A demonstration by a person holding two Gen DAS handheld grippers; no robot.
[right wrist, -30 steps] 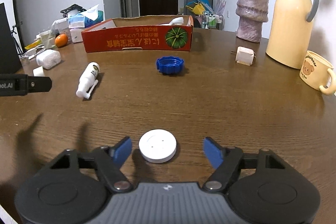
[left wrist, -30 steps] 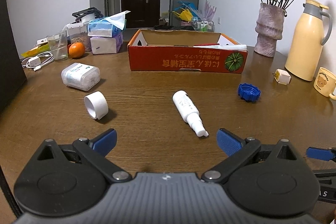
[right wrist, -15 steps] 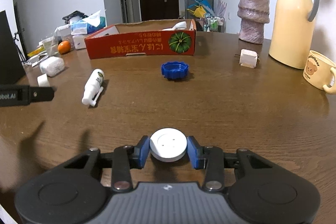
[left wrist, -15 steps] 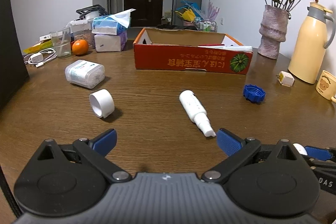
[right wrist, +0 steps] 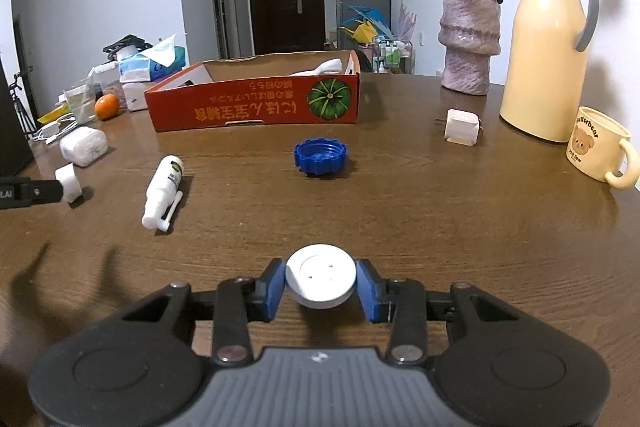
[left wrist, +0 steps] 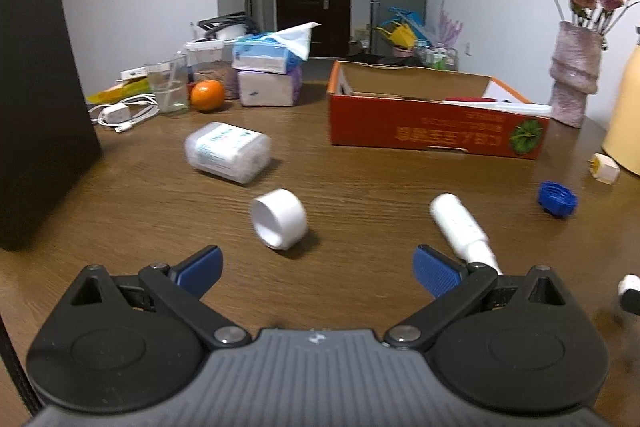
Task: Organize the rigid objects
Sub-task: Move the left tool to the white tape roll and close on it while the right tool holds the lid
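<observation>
1. Right tool (right wrist: 321,285): gripping white disc (right wrist: 320,279) by its rim, both blue pads pressing on it, low over worktop (right wrist: 440,211).
2. Left tool (left wrist: 316,265): standing wide open, holding nothing, white ring (left wrist: 279,224) lying on its side just ahead between the fingers' lines, untouched.
3. Lying right of ring, near the right finger: white spray bottle (left wrist: 460,226), nozzle pointing toward camera.
4. Sitting farther right: blue cap (right wrist: 320,156), open side up, apart from bottle.
5. Standing at the far side: orange box (right wrist: 256,99), open-topped, some white items showing inside.
6. Lying left of box: clear jar (left wrist: 227,151) on its side.
7. Resting near right edge: small white plug (right wrist: 462,127), mug (right wrist: 598,149), cream flask (right wrist: 550,47), vase (right wrist: 470,39).
</observation>
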